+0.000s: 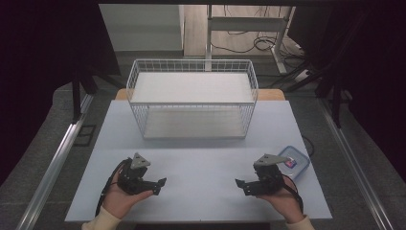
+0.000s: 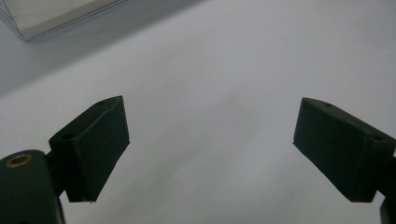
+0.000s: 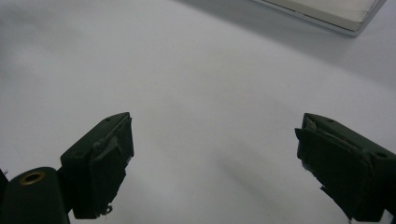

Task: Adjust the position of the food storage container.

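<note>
Left claw rests low over the pale surface, jaws wide, nothing between them. Wire basket stands behind centre, well apart. Right claw likewise wide and unloaded. Lidded container sits just beside the right hand.

White wire basket, pale grey table, black grippers, blue-rimmed box.

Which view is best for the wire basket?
High view: the whole white wire basket stands at the table's far side, beyond both open grippers. The left gripper view catches a blurred corner, and the right gripper view an edge, probably its base.
</note>
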`<state>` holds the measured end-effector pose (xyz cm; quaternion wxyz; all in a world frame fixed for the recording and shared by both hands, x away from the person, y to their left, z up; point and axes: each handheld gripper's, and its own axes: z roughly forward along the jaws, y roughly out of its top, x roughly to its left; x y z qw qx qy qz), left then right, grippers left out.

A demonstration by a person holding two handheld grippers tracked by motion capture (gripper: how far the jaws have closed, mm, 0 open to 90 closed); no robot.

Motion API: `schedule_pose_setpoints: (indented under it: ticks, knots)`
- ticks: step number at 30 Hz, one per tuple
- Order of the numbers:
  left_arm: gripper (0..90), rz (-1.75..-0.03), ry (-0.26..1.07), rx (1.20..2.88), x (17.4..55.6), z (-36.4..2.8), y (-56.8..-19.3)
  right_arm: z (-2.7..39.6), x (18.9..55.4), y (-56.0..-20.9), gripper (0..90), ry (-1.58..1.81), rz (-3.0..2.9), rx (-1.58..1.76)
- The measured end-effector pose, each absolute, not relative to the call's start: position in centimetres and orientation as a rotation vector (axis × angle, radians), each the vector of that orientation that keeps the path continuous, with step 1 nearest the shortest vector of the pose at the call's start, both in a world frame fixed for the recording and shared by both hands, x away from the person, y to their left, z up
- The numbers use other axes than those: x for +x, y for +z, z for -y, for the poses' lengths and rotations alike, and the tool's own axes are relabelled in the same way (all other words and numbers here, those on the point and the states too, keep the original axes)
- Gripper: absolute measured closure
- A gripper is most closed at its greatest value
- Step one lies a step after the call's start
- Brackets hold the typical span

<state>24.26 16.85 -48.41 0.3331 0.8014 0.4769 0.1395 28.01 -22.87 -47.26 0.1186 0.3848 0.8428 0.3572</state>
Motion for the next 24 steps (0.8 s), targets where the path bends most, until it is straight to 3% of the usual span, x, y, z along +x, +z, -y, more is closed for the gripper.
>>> schedule_pose_setpoints:
  ticks: [24]
  knots:
    - [10.5,-1.202,0.345,2.147,24.04,-16.18,-48.91,22.65,27.95,-46.70,17.2,1.039,-2.483,1.131]
